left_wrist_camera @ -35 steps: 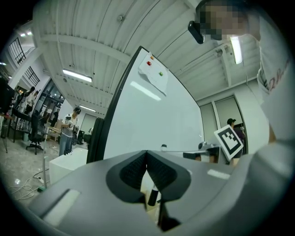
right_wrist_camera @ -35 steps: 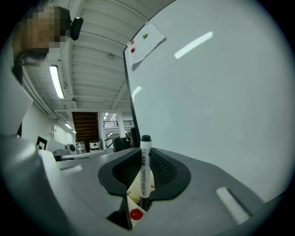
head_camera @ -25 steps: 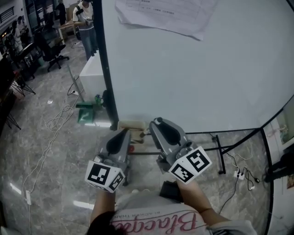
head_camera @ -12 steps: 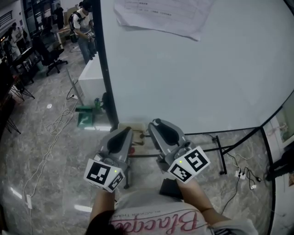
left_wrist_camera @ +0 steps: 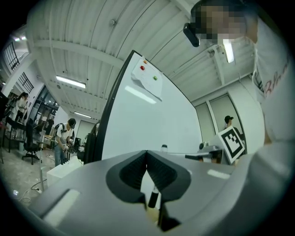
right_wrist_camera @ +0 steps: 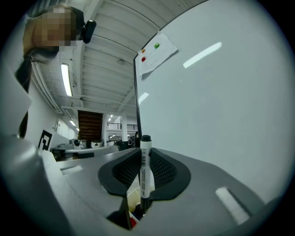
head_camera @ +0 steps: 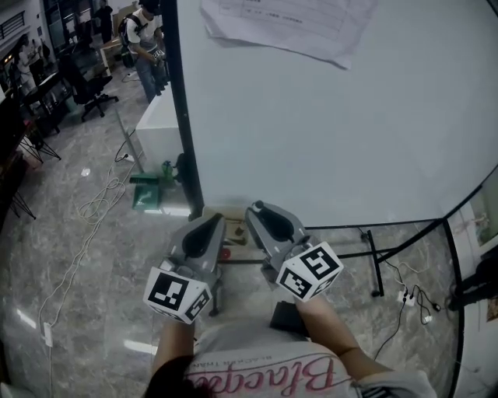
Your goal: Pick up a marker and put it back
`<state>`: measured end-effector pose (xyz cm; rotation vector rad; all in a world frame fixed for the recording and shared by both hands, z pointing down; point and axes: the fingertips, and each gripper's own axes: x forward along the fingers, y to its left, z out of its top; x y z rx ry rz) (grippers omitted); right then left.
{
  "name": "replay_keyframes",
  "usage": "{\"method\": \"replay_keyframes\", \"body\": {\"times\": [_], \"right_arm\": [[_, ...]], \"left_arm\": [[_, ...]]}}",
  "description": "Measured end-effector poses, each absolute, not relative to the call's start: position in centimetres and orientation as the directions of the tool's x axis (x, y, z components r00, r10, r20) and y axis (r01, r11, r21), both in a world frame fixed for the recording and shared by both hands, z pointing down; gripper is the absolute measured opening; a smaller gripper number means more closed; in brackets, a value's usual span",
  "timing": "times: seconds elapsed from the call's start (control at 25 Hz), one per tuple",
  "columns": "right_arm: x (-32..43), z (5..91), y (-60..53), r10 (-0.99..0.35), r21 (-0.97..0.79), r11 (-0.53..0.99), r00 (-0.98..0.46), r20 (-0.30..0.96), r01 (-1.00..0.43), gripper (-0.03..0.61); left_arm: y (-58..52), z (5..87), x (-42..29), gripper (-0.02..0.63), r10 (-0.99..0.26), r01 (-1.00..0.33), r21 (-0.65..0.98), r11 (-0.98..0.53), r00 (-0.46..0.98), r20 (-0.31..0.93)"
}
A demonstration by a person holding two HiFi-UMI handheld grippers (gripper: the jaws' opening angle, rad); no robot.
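Note:
In the right gripper view a white marker (right_wrist_camera: 145, 175) with a black cap stands upright between the jaws of my right gripper (right_wrist_camera: 144, 148), which is shut on it. Below the jaws shows a cream tray (right_wrist_camera: 133, 196) with something red in it. In the head view the right gripper (head_camera: 257, 208) points at the lower edge of the whiteboard (head_camera: 334, 132), and the marker is hidden there. My left gripper (head_camera: 214, 220) sits just left of it. Its jaws (left_wrist_camera: 146, 153) meet at the tips with nothing gripped. A dark marker tip (left_wrist_camera: 153, 199) shows behind their lower gap.
Papers (head_camera: 288, 23) hang on the whiteboard's top. The board's black stand legs (head_camera: 373, 264) and a power strip (head_camera: 406, 295) are on the floor at right. At left are cables (head_camera: 93, 202), a green object (head_camera: 148, 190), a white block (head_camera: 159, 124) and a person (head_camera: 148, 39) far off.
My right gripper has shifted a little left and up toward the whiteboard's lower edge, still with the marker. The left gripper has barely moved.

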<state>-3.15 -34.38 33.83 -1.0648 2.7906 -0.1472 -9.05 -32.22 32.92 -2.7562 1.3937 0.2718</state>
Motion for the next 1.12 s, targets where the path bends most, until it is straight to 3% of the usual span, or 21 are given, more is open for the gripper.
{"method": "replay_keyframes", "body": {"times": [0.36, 0.72, 0.92, 1.12], "right_arm": [[-4.9, 40.7, -36.2, -0.656, -0.296, 0.710, -0.753, 0.053, -0.640, 0.061], [-4.3, 44.5, -37.3, -0.678, -0.301, 0.656, -0.715, 0.169, -0.693, 0.063], [-4.0, 45.1, -38.0, -0.689, -0.280, 0.647, -0.701, 0.184, -0.709, 0.064], [-3.5, 43.8, -38.2, -0.703, -0.260, 0.653, -0.697, 0.143, -0.711, 0.110]], "left_arm": [[-32.5, 34.2, -9.5, 0.000, -0.817, -0.819, 0.068, -0.570, 0.556, -0.154], [-32.8, 34.4, -9.1, 0.000, -0.809, -0.806, 0.095, -0.584, 0.568, -0.152], [-32.9, 34.6, -9.1, 0.000, -0.806, -0.802, 0.104, -0.588, 0.571, -0.152], [-32.9, 34.6, -9.3, 0.000, -0.810, -0.805, 0.107, -0.584, 0.567, -0.151]]}}
